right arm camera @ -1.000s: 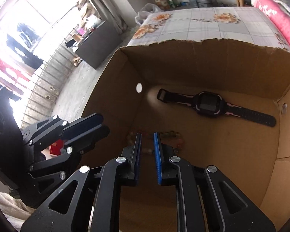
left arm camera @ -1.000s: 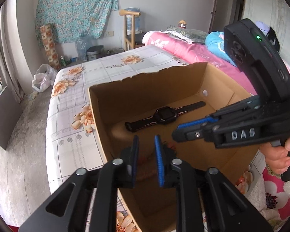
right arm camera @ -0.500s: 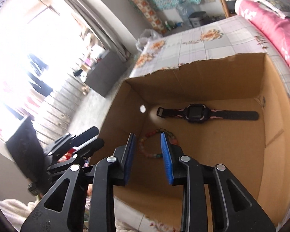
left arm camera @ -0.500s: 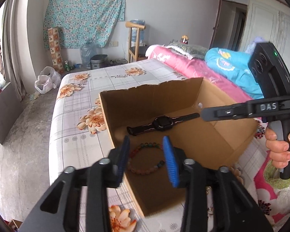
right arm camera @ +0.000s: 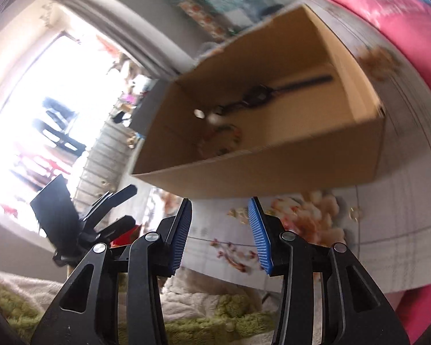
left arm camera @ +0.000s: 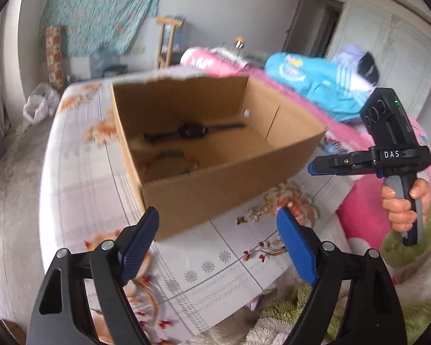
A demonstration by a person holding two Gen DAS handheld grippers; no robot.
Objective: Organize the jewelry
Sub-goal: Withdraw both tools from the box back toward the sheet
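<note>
Both hand-held grippers, left [left arm camera: 218, 240] and right [right arm camera: 219, 231], jaws just opened and empty, should clear the box [left arm camera: 215, 178] at 12 o'clock without nudging it.

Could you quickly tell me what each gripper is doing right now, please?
Left gripper: open and empty; its jaws have just been opening.
Right gripper: open and empty, jaws just opening too; the bracelet lies in the box.

Everything inside the cardboard box [left arm camera: 215, 189] was smeared by motion blur — the watch [left arm camera: 191, 129] was just a dark streak, and the bead bracelet [left arm camera: 169, 158] had its lower part hidden behind the box's near wall. Window at the right wrist view's left was blown out white.
</note>
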